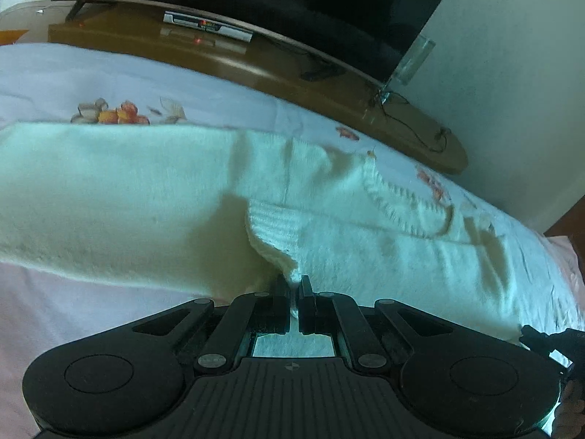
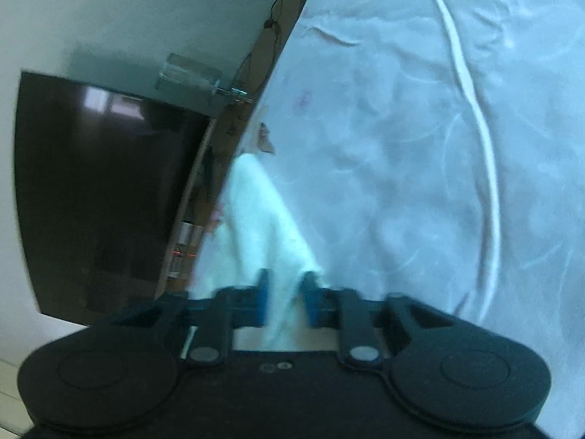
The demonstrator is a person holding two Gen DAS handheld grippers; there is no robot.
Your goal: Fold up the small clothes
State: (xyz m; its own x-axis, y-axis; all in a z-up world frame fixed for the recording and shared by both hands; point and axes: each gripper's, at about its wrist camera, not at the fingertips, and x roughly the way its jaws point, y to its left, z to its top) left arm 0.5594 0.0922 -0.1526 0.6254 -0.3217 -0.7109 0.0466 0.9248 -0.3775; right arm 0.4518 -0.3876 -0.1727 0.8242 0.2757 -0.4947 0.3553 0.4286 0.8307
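A white knitted sweater [image 1: 128, 197] lies spread across the bed, its ribbed neckline [image 1: 406, 201] to the right. My left gripper [image 1: 293, 289] is shut on a ribbed sleeve cuff [image 1: 274, 230], lifted slightly over the sweater body. In the right wrist view, my right gripper [image 2: 287, 285] has its blue pads [image 2: 262, 292] closed around a bunched edge of the same sweater [image 2: 256, 212], which stretches away from the fingers. The right gripper's tip also shows in the left wrist view [image 1: 537, 336] at the sweater's lower right edge.
The floral bedsheet [image 1: 128, 80] covers the bed. Beyond it a wooden TV stand [image 1: 256, 73] carries a dark television [image 1: 292, 7] and cables. A white wall [image 1: 512, 91] is at right. A white cord [image 2: 475, 117] lies across the sheet.
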